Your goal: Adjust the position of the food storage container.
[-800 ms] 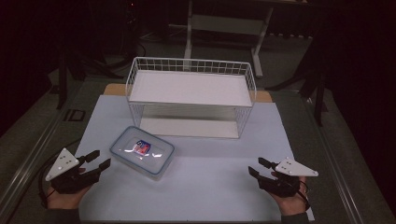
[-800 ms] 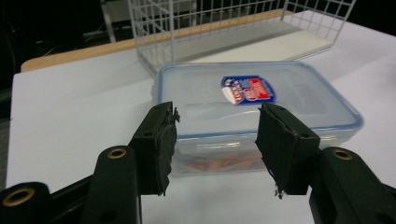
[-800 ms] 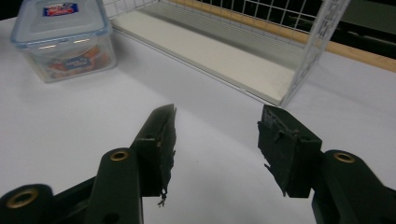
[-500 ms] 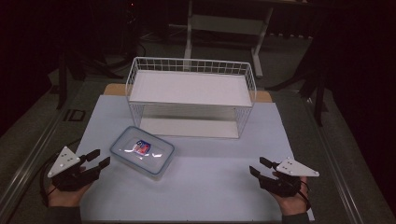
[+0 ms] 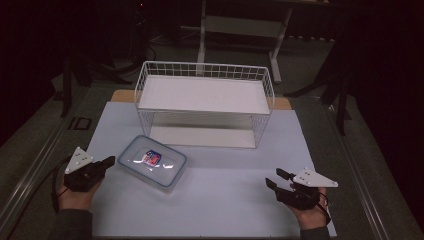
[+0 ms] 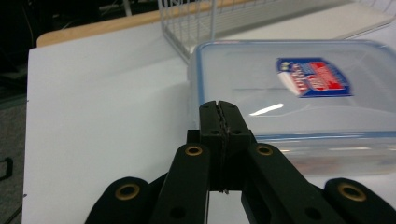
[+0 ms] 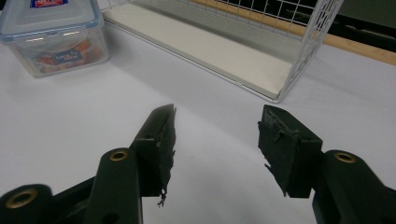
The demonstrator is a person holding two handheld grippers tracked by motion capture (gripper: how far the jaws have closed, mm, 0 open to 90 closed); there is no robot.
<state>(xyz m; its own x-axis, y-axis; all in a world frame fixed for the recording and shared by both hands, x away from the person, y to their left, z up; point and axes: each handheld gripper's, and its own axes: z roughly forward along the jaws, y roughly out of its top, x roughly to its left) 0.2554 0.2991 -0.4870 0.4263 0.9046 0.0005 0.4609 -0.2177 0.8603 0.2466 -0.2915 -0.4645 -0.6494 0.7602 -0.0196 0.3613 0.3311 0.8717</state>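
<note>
Left gripper (image 5: pixel 108 162) has closed, nearer container (image 5: pixel 152 162).

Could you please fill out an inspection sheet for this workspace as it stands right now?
Surface: white mat over a table with a wooden edge at the back; bare part looks clean.
Job's things: clear plastic container, blue-rimmed lid on, red and blue label on top, lying flat on the mat in front of the white wire rack.
Clutter: nothing seen.
Grippers: left gripper shut, empty, its tips close to the container's near side; right gripper open, empty, apart from everything.
Cables: a dark cable loops by the left hand.
Surroundings: dark room, a grey stand behind the table.
</note>
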